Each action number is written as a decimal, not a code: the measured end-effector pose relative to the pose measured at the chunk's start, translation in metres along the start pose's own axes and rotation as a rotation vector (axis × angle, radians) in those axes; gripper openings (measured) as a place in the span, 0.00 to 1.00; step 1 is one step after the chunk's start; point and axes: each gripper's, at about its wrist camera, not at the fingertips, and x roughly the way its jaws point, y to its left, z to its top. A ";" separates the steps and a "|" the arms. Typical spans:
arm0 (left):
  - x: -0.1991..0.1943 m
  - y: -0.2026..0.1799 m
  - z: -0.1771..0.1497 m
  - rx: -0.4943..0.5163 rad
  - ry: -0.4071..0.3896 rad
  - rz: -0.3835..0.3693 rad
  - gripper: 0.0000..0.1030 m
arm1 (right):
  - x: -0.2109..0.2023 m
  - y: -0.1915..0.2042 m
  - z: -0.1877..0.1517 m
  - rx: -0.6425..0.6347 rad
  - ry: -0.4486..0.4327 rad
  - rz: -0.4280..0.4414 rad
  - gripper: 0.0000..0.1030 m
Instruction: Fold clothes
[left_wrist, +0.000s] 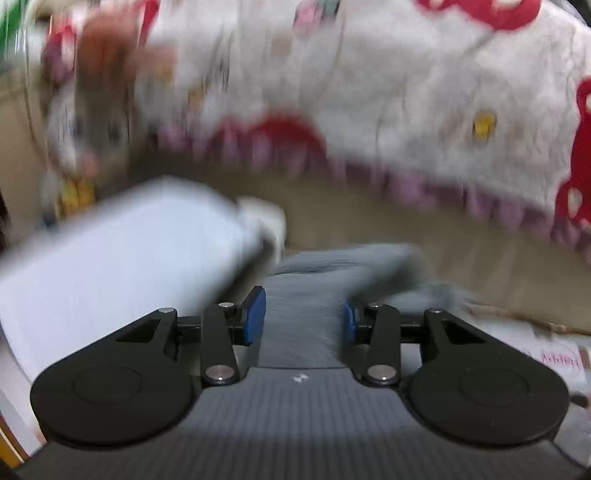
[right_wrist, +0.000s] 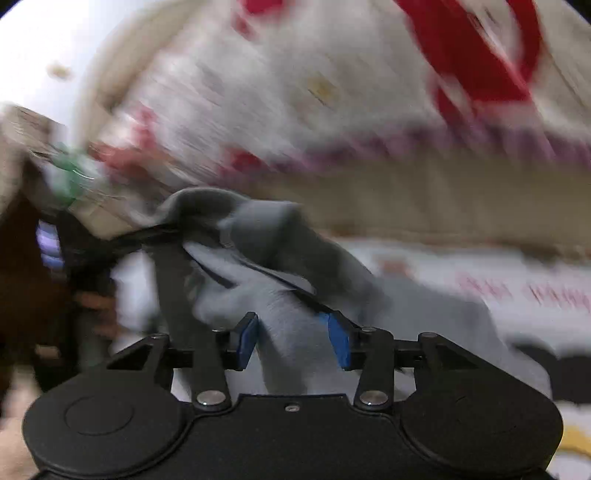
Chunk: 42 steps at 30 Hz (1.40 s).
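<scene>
Left gripper (left_wrist: 303, 319) jaws apart, right gripper (right_wrist: 293, 341) too — both angled downward

A home, most likely a bedroom.

Shown by a fleecy white blanket (left_wrist: 369, 85) printed with red bows and small cartoon figures, edged in a pink frill and draped over a tan, bed-like base (left_wrist: 424, 236). Under it, more printed bedding (right_wrist: 498, 288) with red lettering, too blurred to read. Grey clothes (right_wrist: 288, 280) heaped loose on that bedding. At the left of the right wrist view, a cardboard box (right_wrist: 33, 129) and something green (right_wrist: 70, 177), blurred beyond naming. Soft furnishings and household clutter throughout, all smeared by motion.
</scene>
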 end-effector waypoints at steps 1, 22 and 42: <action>0.001 0.010 -0.018 -0.047 0.033 -0.041 0.41 | 0.015 -0.005 -0.013 -0.026 0.029 -0.042 0.47; -0.043 0.010 -0.171 -0.127 0.391 -0.229 0.42 | 0.007 0.006 -0.138 -0.286 0.308 -0.175 0.61; -0.098 -0.005 -0.143 0.035 0.098 -0.424 0.44 | 0.020 -0.003 -0.120 0.027 0.131 0.176 0.12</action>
